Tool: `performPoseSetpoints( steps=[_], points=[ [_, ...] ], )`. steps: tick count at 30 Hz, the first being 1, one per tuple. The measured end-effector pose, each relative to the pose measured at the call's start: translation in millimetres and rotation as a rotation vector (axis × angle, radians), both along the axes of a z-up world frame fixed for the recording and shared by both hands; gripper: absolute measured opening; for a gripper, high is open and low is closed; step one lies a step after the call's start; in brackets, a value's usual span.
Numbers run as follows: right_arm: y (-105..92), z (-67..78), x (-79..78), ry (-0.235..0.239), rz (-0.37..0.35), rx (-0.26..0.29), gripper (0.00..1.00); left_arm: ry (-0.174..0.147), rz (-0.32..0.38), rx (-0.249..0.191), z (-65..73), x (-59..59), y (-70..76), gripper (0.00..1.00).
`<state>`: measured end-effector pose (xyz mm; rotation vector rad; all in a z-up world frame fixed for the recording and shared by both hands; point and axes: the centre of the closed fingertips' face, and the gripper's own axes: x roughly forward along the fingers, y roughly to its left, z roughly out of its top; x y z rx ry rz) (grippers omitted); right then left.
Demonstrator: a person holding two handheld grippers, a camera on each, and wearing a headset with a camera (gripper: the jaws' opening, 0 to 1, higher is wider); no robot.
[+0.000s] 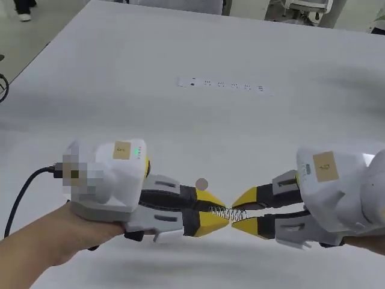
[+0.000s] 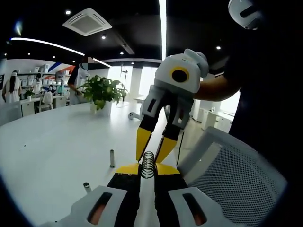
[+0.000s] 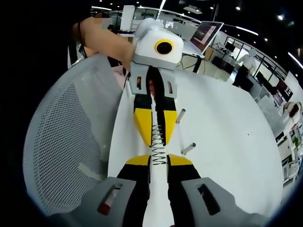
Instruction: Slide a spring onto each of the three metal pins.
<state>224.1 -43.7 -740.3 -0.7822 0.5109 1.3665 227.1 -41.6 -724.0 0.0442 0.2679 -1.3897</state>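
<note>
Spring (image 1: 230, 212) stretches level between the two grippers, held in the air over the near edge of the wide white worktop (image 1: 180, 132). A grey mesh chair (image 2: 236, 179) stands right at that edge, just beside the tools.

The left gripper (image 1: 219, 214), in a hand (image 1: 54, 238) with a black cable (image 1: 24, 192) at its back, points across. The right gripper (image 1: 240, 214) faces it tip to tip, so the yellow ends nearly meet. The left gripper's fingers (image 2: 127, 189) are closed on one end of the spring, whose coils show end-on between the yellow tips in the left gripper view. The right gripper's fingers (image 3: 182, 177) stand either side of the other end with a narrow gap. I cannot tell whether they pinch the coils or only flank them. In the right gripper view the spring runs straight from that gripper's tips up between the opposite fingers.

A potted plant (image 2: 102, 92) stands at the far end of the worktop, and a white power strip (image 1: 219, 84) lies well beyond the grippers. Two pins (image 2: 112, 158) stand upright on the worktop, apart from each other and off to the side of the spring. A small round grey thing (image 1: 201, 183) shows just behind the left gripper's fingers, too blurred to name.
</note>
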Motion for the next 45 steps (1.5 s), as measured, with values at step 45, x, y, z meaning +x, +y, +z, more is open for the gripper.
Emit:
performPoseSetpoints(
  steps=[45],
  points=[
    [15.2, 18.8, -2.2, 0.001, 0.062, 0.109, 0.06, -0.008, -0.043, 0.073, -30.1, 4.1, 0.8, 0.02]
  ],
)
